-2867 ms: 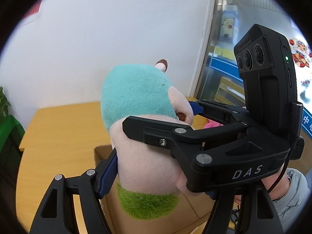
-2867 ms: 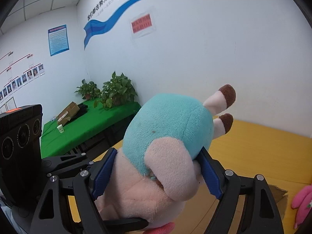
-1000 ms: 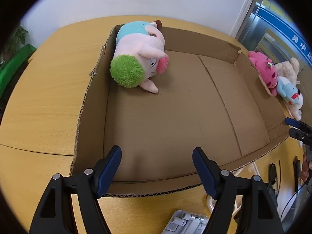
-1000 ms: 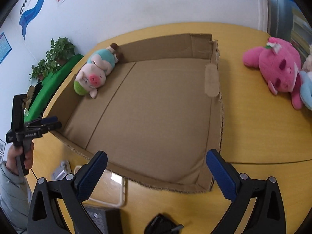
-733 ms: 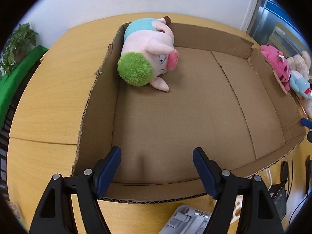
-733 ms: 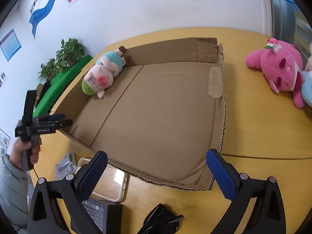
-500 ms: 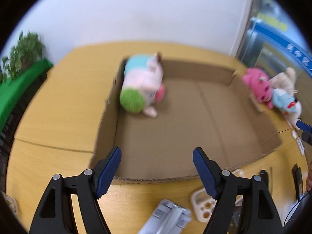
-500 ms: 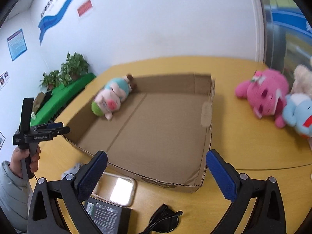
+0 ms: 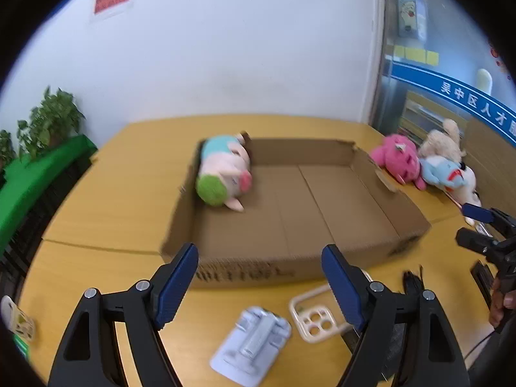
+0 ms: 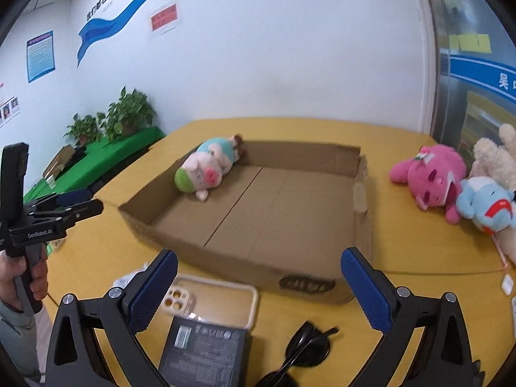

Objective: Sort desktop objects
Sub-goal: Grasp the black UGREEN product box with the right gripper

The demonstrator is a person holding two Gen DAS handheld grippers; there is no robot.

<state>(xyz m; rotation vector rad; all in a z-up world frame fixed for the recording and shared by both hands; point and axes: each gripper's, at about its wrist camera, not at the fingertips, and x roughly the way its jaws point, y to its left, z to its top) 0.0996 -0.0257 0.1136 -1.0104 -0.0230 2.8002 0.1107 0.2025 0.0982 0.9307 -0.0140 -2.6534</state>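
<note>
A plush pig (image 9: 224, 174) with a green cap and teal body lies in the far left corner of an open cardboard box (image 9: 325, 258); it also shows in the right wrist view (image 10: 206, 167), inside the box (image 10: 264, 277). My left gripper (image 9: 259, 277) is open and empty, held back in front of the box's near wall. My right gripper (image 10: 258, 287) is open and empty, also short of the box. A pink plush (image 10: 429, 174), a blue plush (image 10: 487, 206) and a beige plush (image 10: 493, 154) lie on the table right of the box.
On the yellow table (image 10: 419, 254) in front of the box lie a clear phone case (image 10: 213, 300), a black box (image 10: 206, 351), black sunglasses (image 10: 306, 345) and a white blister pack (image 9: 254, 338). Green-covered table and plants stand at the left (image 10: 106, 148).
Both grippers earlier held the plush pig together; it now lies in the box. Both grippers have pulled back and up from the box, open and empty.
</note>
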